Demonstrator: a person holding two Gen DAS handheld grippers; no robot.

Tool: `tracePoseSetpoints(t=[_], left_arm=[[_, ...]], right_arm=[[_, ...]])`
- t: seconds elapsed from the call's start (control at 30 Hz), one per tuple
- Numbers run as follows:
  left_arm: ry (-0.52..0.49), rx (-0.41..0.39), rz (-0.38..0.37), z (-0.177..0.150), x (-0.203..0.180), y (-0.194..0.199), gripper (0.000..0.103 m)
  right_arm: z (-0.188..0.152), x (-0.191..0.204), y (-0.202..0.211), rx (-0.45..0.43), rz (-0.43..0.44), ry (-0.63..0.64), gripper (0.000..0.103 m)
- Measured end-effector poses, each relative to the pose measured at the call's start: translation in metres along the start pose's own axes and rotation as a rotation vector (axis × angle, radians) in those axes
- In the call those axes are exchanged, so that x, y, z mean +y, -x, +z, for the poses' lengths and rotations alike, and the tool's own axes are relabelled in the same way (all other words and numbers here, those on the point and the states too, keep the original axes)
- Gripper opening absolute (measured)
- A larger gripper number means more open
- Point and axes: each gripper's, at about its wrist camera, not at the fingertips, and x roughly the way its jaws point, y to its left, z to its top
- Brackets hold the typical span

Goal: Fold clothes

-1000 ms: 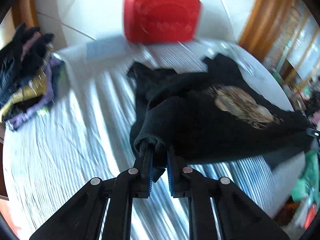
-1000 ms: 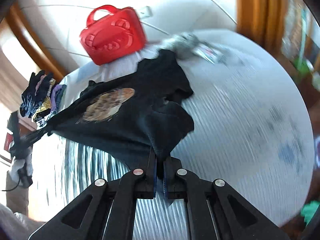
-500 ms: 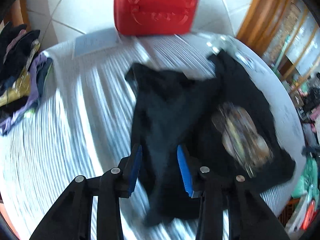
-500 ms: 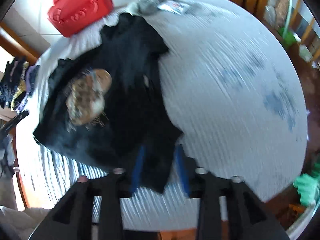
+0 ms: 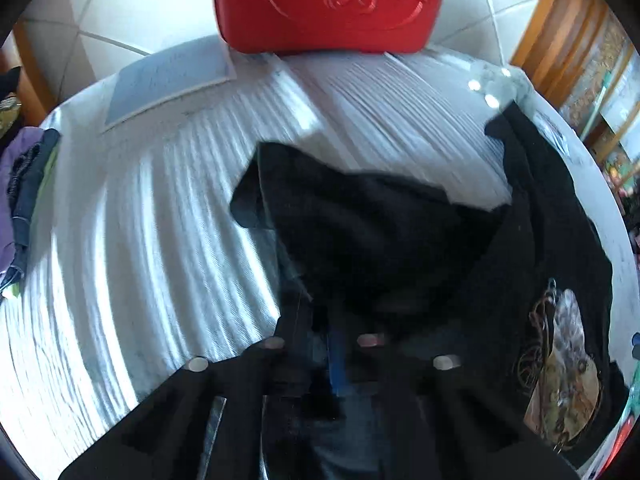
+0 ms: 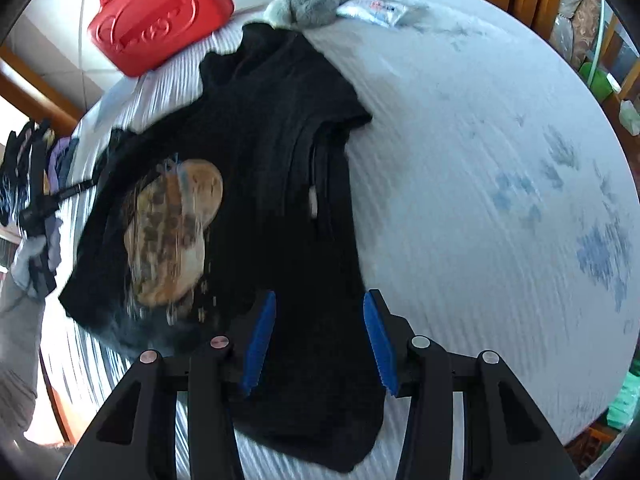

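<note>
Both grippers have let the shirt [image 6: 280, 168] drop flat mid-bed [image 6: 480, 160]. Right gripper [image 6: 318, 336] spread above it; left gripper [image 5: 334, 354] re-closed, jaws pressed together; whether cloth is pinched, cannot tell. Fold can start.

No lettering can be read: the red case [image 5: 328, 4] at the top of the frame bears only an embossed emblem, the black T-shirt [image 6: 256, 184] a wordless print, and the packet [image 6: 372, 10] at upper centre blurs
</note>
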Motion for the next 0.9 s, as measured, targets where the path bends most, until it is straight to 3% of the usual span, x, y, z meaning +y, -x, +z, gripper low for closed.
tracePoseSetpoints(t=[0.13,0.3,0.47,0.67,0.73,0.8,0.9], left_arm=[[0.054,-0.072,0.051,0.007,0.011,0.024,0.005],[0.07,-0.095,0.089,0.007,0.021,0.041,0.005],[0.077,-0.101,0.086,0.007,0.023,0.05,0.005],[0.084,-0.128,0.071,0.007,0.026,0.063,0.005],[0.085,-0.133,0.071,0.008,0.026,0.067,0.005],[0.086,-0.139,0.073,0.008,0.027,0.071,0.005],[0.084,-0.153,0.089,0.008,0.028,0.078,0.005]], right_arm=[[0.031,-0.008,-0.011,-0.067,0.047,-0.051,0.046],[0.069,-0.013,-0.032,-0.095,0.094,-0.085,0.046],[0.102,-0.009,-0.059,-0.064,0.082,-0.089,0.046],[0.117,-0.015,-0.09,-0.023,0.105,-0.164,0.045],[0.121,-0.014,-0.095,-0.042,0.098,-0.151,0.033],[0.128,-0.007,-0.093,-0.088,0.058,-0.093,0.006],[0.133,0.004,-0.078,-0.167,0.019,-0.043,0.005]])
